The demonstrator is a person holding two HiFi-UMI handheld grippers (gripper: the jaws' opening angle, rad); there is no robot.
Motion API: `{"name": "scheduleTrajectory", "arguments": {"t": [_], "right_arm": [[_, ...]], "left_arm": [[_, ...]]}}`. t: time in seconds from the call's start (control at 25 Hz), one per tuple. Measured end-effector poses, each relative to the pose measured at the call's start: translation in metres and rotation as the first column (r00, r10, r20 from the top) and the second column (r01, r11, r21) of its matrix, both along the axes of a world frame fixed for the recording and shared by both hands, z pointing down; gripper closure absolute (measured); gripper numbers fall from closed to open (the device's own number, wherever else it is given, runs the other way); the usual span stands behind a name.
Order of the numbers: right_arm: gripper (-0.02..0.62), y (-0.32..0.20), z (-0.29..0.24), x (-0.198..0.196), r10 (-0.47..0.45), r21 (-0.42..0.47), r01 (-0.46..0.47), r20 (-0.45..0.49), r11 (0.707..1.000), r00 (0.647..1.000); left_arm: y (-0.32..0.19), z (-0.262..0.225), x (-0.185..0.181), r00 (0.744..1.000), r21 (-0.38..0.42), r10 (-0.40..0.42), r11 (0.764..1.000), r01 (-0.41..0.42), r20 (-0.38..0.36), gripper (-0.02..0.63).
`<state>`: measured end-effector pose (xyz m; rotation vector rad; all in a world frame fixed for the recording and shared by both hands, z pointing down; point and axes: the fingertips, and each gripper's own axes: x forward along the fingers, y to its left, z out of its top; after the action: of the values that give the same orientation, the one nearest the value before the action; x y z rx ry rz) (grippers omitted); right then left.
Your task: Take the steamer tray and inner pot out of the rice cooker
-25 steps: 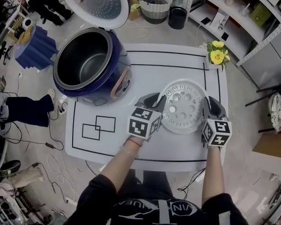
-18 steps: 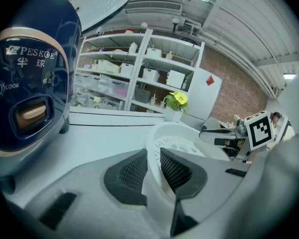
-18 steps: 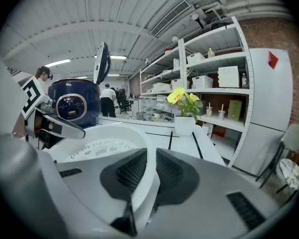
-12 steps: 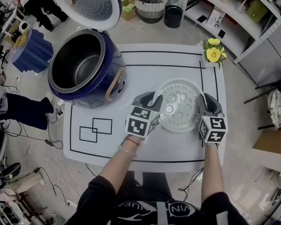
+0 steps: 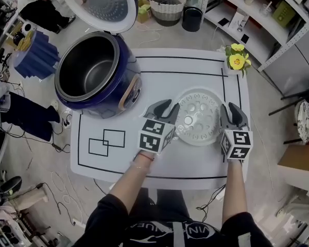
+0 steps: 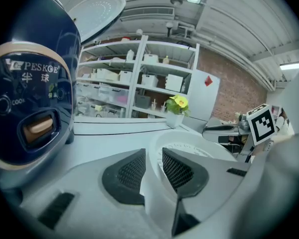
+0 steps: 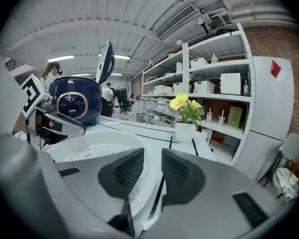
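As the left gripper (image 5: 166, 108) and right gripper (image 5: 230, 112) have just been opening, spread around the rim of the tray (image 5: 198, 118) set down between them, that step looks done; next, back off and reach beyond the left gripper for the pot (image 5: 86, 71), still inside the cooker (image 5: 127, 89).

The round white perforated steamer tray (image 5: 198, 118) looks like smooth, faintly glossy plastic. The deep grey metal inner pot (image 5: 87, 73) has a dull satin sheen. The dark-blue rice cooker (image 5: 127, 60) has a glossy shell. The white bench (image 5: 159, 158) is matt.
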<state>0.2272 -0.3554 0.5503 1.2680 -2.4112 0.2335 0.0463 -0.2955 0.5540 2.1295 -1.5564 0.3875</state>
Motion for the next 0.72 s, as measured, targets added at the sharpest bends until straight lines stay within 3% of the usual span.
{"name": "scheduleTrajectory", "arguments": {"t": [0.24,0.72], "right_arm": [[0.506,0.008,-0.028,-0.013,-0.033,0.032,0.032,0.032,0.999,0.999],[0.506,0.033,-0.084,-0.087,-0.198,0.097,0.187,0.122,0.978,0.973]], "left_arm": [[0.006,-0.028,-0.01,1.0,0.065,-0.012,0.998,0.012,0.004,0.515],[0.037,-0.073,-0.046,0.996,0.157,-0.09,0.984,0.089,-0.001,0.515]]}}
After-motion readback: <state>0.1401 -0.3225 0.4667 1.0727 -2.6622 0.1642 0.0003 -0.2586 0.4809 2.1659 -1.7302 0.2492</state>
